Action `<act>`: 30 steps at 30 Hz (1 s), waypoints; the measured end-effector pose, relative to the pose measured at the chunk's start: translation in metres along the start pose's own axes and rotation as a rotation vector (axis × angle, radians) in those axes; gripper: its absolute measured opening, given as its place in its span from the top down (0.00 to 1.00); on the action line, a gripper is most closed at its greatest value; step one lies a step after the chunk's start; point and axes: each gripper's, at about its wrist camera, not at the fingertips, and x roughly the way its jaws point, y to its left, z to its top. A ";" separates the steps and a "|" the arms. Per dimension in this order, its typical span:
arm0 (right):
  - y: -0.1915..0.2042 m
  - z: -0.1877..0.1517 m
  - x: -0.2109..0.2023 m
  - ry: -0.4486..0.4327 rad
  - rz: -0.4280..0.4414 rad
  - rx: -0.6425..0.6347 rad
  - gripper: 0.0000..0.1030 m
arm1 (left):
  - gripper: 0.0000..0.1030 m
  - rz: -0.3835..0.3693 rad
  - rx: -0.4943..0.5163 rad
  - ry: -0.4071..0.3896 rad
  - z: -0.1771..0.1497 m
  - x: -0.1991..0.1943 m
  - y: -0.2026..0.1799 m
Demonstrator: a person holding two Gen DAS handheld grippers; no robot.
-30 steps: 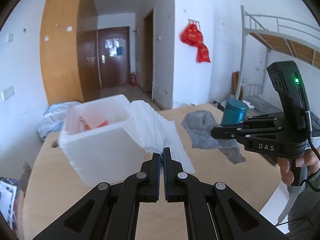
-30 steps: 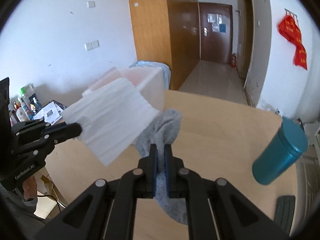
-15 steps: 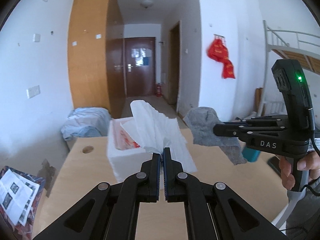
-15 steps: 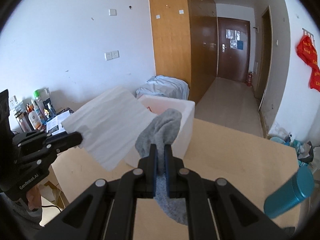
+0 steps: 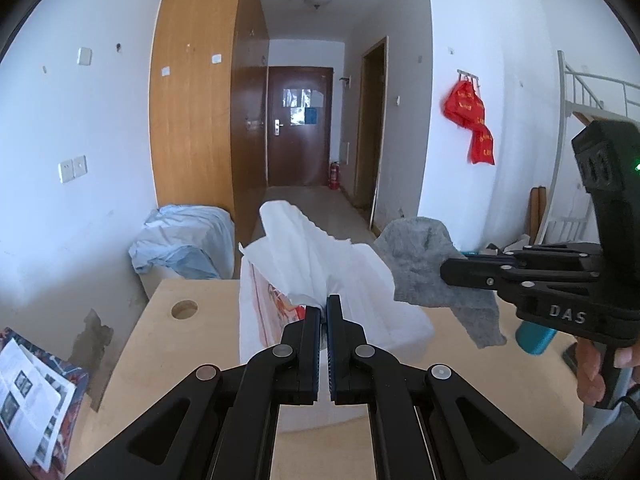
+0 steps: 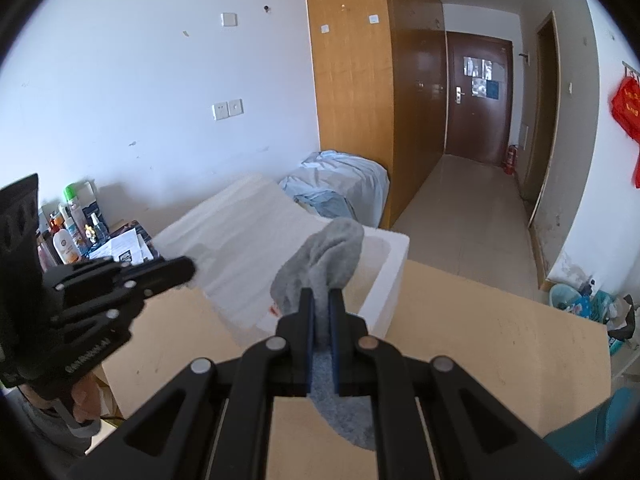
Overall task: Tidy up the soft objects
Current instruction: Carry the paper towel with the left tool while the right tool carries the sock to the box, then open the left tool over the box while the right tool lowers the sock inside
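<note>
My left gripper (image 5: pixel 323 304) is shut on a white cloth (image 5: pixel 316 264) and holds it up in front of a white foam box (image 5: pixel 256 320) on the wooden table (image 5: pixel 160 352). My right gripper (image 6: pixel 320 296) is shut on a grey sock (image 6: pixel 324 260), held above the table near the box (image 6: pixel 394 264). In the left wrist view the right gripper (image 5: pixel 446 270) and the sock (image 5: pixel 424 264) hang to the right of the box. In the right wrist view the left gripper (image 6: pixel 188 270) holds the white cloth (image 6: pixel 240 248) over the box's left side.
A teal bottle (image 5: pixel 534 338) stands on the table at the right; it also shows in the right wrist view (image 6: pixel 596 428). The table has a round hole (image 5: pixel 184 309). Bottles and papers (image 6: pixel 76 232) sit left of the table. A blue-covered bundle (image 5: pixel 188 240) lies behind the box.
Both grippers have risen and tilted up with their cloths. The box now sits lower and closer in both views, and the cloth and sock hang nearer over it.
</note>
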 end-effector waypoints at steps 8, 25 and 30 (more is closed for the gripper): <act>-0.006 0.007 0.021 0.028 -0.004 -0.008 0.91 | 0.97 0.000 -0.008 0.070 0.005 0.050 0.004; -0.008 0.013 0.024 0.051 -0.014 -0.006 0.91 | 0.96 -0.018 0.001 0.136 -0.003 0.084 0.005; -0.007 0.015 0.022 0.049 -0.017 -0.005 0.91 | 0.92 -0.011 0.013 0.139 -0.004 0.085 0.004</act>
